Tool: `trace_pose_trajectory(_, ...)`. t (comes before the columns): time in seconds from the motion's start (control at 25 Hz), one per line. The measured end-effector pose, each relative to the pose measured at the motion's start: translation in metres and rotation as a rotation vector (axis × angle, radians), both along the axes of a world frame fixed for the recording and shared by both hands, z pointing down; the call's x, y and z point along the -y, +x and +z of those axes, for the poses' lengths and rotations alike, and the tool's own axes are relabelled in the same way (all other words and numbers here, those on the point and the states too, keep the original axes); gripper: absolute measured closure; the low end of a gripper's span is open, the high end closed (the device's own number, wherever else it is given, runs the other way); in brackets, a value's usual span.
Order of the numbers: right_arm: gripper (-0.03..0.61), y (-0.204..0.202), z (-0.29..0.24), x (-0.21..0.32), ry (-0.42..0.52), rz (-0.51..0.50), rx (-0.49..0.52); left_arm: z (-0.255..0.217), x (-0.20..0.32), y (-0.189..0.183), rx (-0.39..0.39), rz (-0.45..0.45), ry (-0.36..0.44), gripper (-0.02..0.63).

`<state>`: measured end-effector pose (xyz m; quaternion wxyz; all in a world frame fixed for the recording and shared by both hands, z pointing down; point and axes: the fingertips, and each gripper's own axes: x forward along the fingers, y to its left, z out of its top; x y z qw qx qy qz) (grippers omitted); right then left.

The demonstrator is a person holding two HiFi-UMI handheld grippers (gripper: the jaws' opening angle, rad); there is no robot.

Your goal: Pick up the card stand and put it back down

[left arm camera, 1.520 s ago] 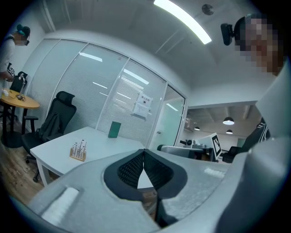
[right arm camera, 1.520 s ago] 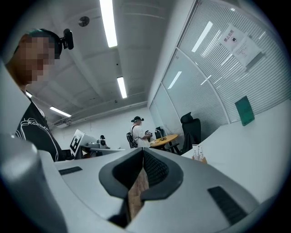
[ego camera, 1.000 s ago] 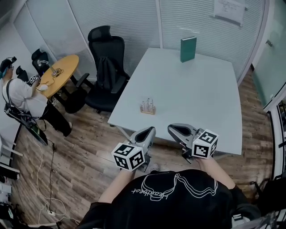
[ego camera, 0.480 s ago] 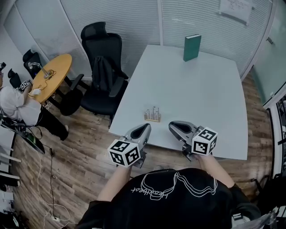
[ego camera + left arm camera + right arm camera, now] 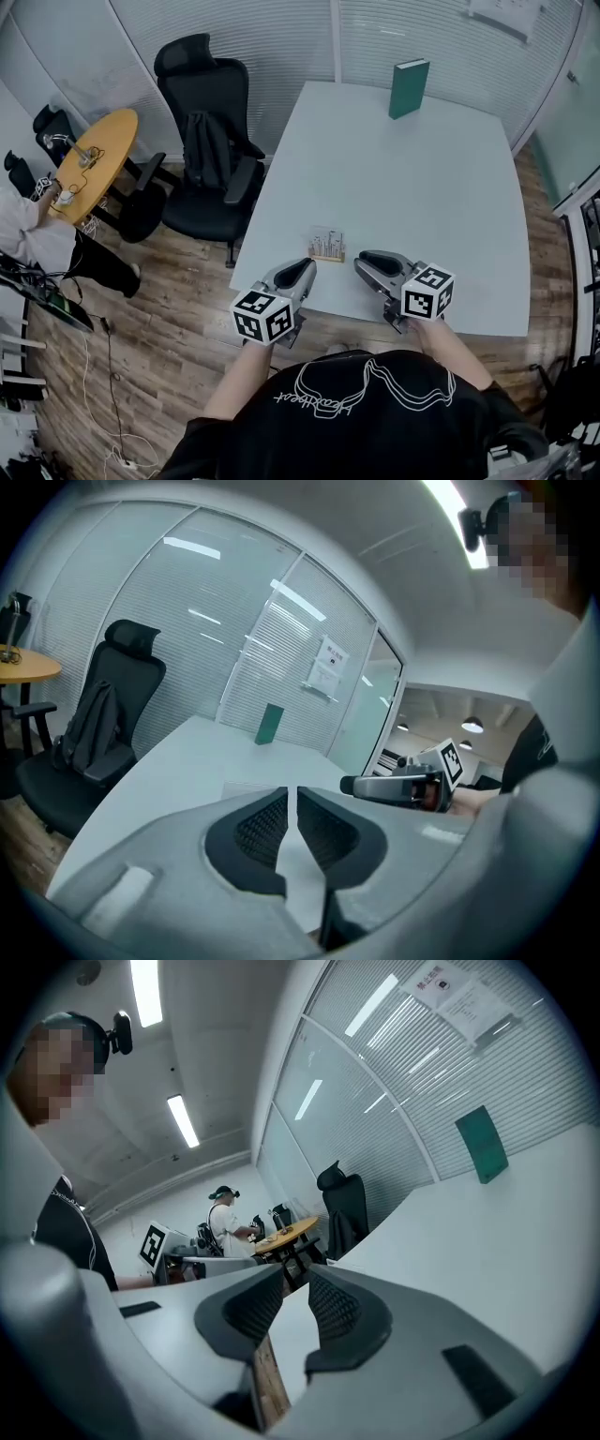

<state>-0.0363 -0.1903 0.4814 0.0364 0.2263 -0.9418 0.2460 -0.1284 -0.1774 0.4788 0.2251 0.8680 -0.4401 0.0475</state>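
Wooden card stand (image 5: pixel 327 246) sits on white table (image 5: pixel 422 187), clear of both claws: left claw (image 5: pixel 303 270) clenched empty; right claw (image 5: pixel 368 264) just opening, nothing between.

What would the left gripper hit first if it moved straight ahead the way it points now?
Probably the card stand on the table: in the head view it stands just ahead of the shut left gripper. It could pass closely beside it.
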Motion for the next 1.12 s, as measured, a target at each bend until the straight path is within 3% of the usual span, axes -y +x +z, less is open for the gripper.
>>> trace_pose_trajectory(0.44, 0.423, -0.006, 0.063, 0.036, -0.034, 0.003, -0.146, 0.062, 0.045, -0.018, 0.106, 0.061, -0.060, 0.497)
trace_pose_trajectory(0.64, 0.394, -0.011, 0.093, 0.044, -0.013, -0.015, -0.255, 0.088, 0.060, -0.027, 0.136, 0.084, -0.104, 0.474)
trace_pose_trajectory(0.92, 0.366, -0.021, 0.126, 0.062, -0.035, -0.015, -0.296, 0.128, 0.078, -0.024, 0.142, 0.123, -0.161, 0.459)
trace_pose_trajectory(1.12, 0.364, -0.027, 0.152, 0.071, 0.003, -0.032, -0.397, 0.147, 0.084, -0.022, 0.164, 0.143, -0.191, 0.459)
